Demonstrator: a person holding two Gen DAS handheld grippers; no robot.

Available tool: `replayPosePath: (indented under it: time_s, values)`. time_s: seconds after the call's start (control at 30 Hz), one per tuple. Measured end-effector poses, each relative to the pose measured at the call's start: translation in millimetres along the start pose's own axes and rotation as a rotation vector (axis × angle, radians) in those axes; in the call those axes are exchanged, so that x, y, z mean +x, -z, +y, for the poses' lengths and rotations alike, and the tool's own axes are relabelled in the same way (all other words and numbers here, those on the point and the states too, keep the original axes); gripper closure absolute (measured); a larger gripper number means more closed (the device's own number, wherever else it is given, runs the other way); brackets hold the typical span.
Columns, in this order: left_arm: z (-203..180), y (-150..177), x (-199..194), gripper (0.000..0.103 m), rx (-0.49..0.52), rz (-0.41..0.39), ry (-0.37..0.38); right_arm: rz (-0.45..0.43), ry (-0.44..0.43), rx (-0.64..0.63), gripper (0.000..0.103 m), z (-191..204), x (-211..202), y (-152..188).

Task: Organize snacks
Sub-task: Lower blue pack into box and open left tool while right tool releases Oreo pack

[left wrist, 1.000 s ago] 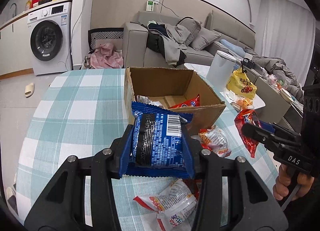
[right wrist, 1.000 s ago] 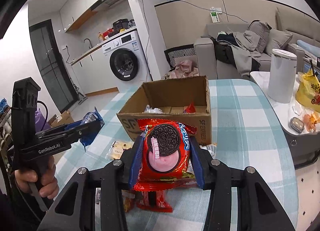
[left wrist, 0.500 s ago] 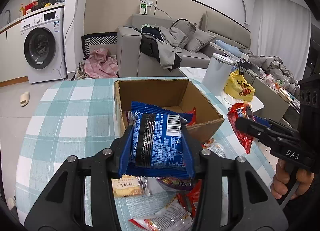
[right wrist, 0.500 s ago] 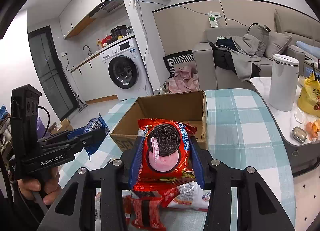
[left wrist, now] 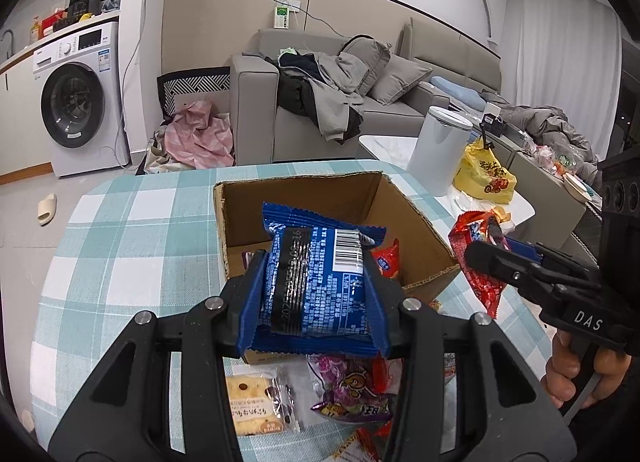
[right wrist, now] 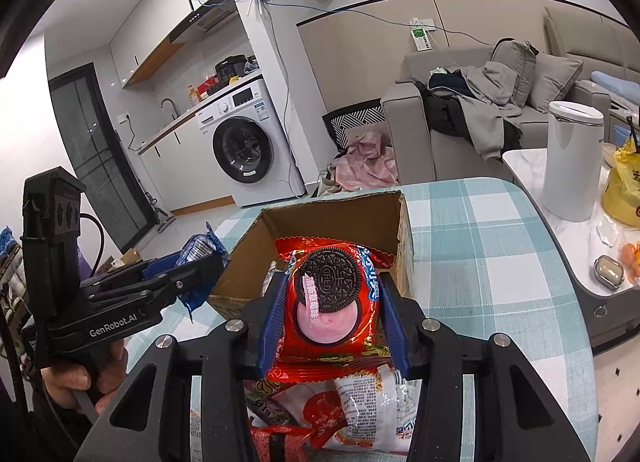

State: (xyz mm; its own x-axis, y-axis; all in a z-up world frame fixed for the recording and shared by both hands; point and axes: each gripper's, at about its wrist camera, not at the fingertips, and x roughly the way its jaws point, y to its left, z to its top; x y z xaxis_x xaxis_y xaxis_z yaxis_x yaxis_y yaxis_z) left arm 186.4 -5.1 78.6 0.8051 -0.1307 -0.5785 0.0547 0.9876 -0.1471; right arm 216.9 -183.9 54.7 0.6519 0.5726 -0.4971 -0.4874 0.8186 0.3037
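My left gripper (left wrist: pixel 316 294) is shut on a blue snack packet (left wrist: pixel 320 282) and holds it over the near edge of an open cardboard box (left wrist: pixel 416 218). My right gripper (right wrist: pixel 334 318) is shut on a red Oreo packet (right wrist: pixel 332 302) and holds it above the box's near side (right wrist: pixel 332 214). A red packet (left wrist: pixel 386 262) lies inside the box. Each gripper shows in the other's view: the right one (left wrist: pixel 486 258) with its red packet, the left one (right wrist: pixel 204 266) with its blue packet.
Loose snacks lie on the checked tablecloth (left wrist: pixel 132 230) in front of the box: a cracker pack (left wrist: pixel 256 402), a purple packet (left wrist: pixel 352 386), a white and red packet (right wrist: pixel 360 410). A white bin (left wrist: pixel 438 150) and a yellow bag (left wrist: pixel 486 174) stand to the right.
Both grippers have moved forward with their packets, from above the loose snacks to the box's near edge. Both stay shut.
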Motion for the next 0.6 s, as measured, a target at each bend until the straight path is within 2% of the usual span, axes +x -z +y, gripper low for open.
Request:
replayPosePath:
  time_s: [0.6]
  values:
    - [3,-11,59,0.061,-0.005,0.041,0.006,0.034,-0.013,0.04,0.058,-4,51,-12]
